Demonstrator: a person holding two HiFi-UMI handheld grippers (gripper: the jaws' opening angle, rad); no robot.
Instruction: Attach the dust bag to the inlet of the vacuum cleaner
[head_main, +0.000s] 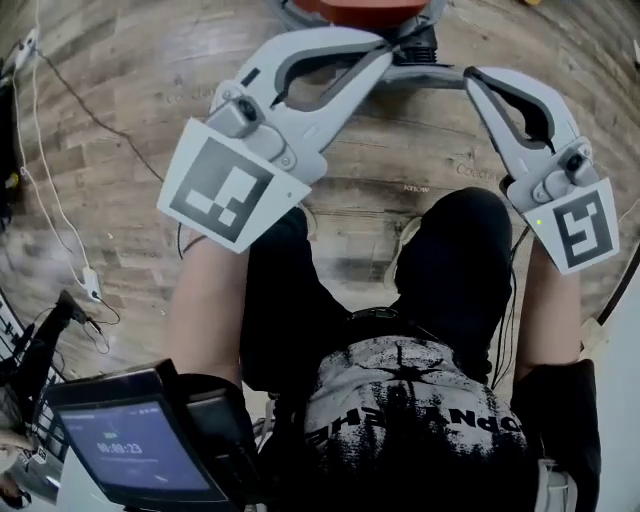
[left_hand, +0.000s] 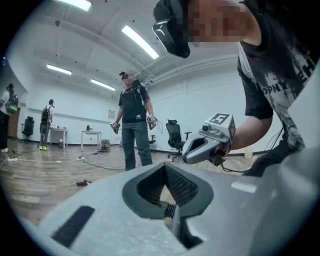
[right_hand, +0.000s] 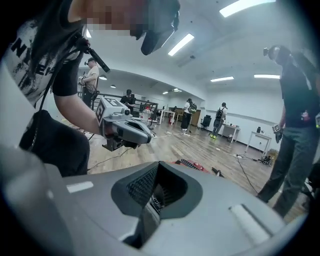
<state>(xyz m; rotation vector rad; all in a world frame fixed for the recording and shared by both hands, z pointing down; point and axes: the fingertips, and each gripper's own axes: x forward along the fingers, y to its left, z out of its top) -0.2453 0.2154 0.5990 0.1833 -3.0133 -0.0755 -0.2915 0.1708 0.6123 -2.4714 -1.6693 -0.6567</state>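
Over lap, near: left gripper (head_main: 392, 48) and right gripper (head_main: 472, 76) clenched, empty. Far, at top edge: red vacuum cleaner (head_main: 360, 10). Dust bag unseen; attachment apparently done or unstarted, undecidable.

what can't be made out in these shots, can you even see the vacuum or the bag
- Vacuum cleaner: only a red part shows, probably the vacuum. The head view's top edge cuts it off, and in the right gripper view the right tool hides most of it.
- Dust bag: in no view.
- Inlet: not visible.
- Screen: head view, print too small to read.
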